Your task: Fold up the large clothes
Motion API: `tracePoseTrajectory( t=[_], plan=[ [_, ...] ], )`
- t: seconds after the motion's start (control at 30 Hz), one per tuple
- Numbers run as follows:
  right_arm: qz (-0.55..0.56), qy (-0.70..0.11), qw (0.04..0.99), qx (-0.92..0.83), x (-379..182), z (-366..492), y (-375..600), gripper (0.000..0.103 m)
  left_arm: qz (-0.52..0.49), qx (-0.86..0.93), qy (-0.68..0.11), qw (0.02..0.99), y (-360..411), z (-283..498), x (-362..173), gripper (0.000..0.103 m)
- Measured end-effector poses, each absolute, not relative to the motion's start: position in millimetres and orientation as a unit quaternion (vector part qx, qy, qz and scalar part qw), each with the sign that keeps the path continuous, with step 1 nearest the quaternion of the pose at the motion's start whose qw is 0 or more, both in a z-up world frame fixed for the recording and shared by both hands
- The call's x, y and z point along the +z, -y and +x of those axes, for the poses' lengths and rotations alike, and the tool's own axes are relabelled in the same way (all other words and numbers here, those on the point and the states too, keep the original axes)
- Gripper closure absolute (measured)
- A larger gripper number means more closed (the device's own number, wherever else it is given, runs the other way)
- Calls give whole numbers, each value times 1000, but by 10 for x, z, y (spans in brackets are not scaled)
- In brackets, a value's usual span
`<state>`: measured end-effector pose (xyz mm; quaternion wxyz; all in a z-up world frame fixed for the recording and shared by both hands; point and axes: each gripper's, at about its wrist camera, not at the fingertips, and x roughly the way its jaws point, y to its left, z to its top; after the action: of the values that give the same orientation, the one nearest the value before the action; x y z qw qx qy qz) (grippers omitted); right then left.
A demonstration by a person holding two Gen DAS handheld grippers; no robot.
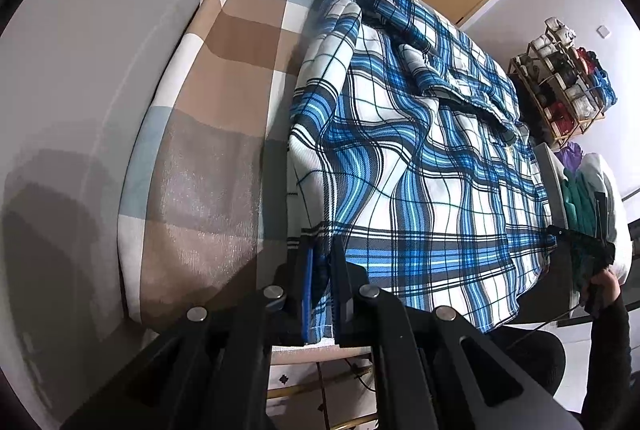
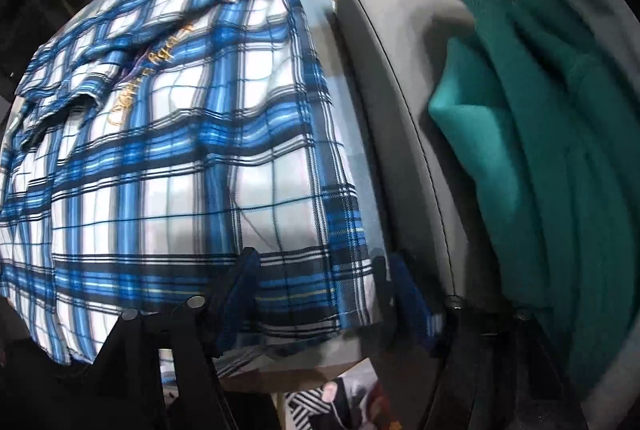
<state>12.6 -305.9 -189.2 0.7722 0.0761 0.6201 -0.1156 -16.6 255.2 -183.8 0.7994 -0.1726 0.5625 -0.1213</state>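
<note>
A large blue, white and black plaid shirt (image 1: 420, 158) lies spread on a table covered with a beige, white and pale-blue checked cloth (image 1: 224, 118). My left gripper (image 1: 320, 254) is shut on the shirt's near hem corner, with fabric pinched between the blue pads. My right gripper (image 2: 320, 270) stands open around the other hem corner of the shirt (image 2: 168, 158), its jaws wide apart on either side of the fabric. It also shows far right in the left wrist view (image 1: 580, 250), held by a hand.
A grey sofa (image 2: 400, 110) with a teal garment (image 2: 552, 134) stands right of the table. A white surface (image 1: 80, 90) lies left of the table. A rack of spools (image 1: 568, 78), cabinets and boxes stand beyond.
</note>
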Motion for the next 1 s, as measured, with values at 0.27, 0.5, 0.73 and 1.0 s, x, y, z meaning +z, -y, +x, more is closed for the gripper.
tracePoseTrajectory(
  t=[0.27,0.5,0.73,1.0],
  plan=[
    [81,-619,777,-78,-1916,22,2904,97,-168,-121,-566,798,-2539,-165,-1841,101],
    [128,-584,801,-35,-1729,-70,2875,92,-166,-120,-573,794,-2537,-159,-1867,101],
    [175,-581,794,-34,-1895,-7,3028,60,-167,-146,-584,781,-2499,-175,-1878,98],
    [218,-541,812,-8,-1853,-156,3126,99,-164,-163,-580,781,-2448,-196,-1854,72]
  ],
)
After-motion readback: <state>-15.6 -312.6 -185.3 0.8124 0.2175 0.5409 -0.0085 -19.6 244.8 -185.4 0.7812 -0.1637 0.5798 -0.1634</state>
